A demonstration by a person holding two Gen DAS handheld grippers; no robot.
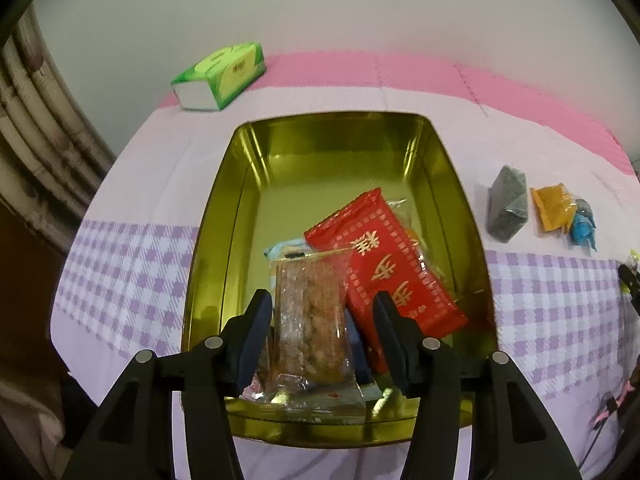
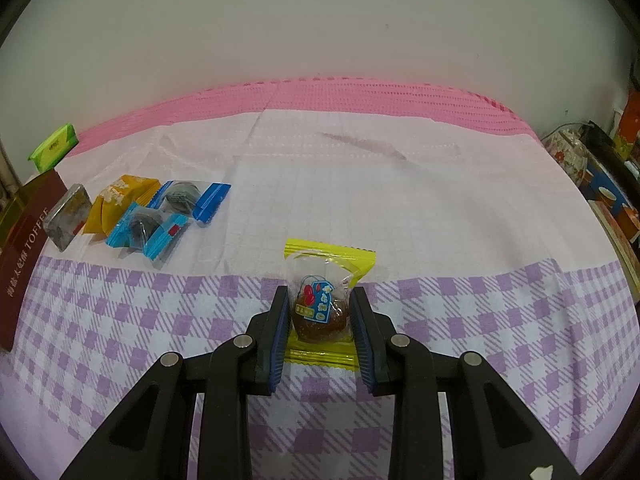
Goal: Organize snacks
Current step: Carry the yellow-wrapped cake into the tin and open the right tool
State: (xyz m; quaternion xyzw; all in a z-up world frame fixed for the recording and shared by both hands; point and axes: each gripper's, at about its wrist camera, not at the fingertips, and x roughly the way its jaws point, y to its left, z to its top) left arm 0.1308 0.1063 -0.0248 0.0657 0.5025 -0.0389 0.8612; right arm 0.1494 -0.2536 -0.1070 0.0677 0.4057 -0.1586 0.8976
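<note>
A gold tin [image 1: 224, 200] sits on the checked cloth in the left wrist view. Inside it lie a red packet [image 1: 384, 264] and a clear-wrapped brown snack bar [image 1: 310, 320] that leans at the near end. My left gripper [image 1: 322, 297] hangs over that end, open, its fingers either side of the bar; the right pad stands clear of the wrapper. In the right wrist view my right gripper [image 2: 321, 292] is shut on a yellow-edged clear packet [image 2: 324, 304] with a brown sweet inside, resting on the cloth.
Loose snacks lie on the cloth right of the tin: a grey one [image 2: 68, 216], an orange one [image 2: 116, 200] and two blue ones [image 2: 148, 232]. A brown lid marked TOFFEE [image 2: 24, 248] is at the left. A green tissue pack [image 1: 222, 76] sits at the back. Household clutter [image 2: 600, 184] lines the right edge.
</note>
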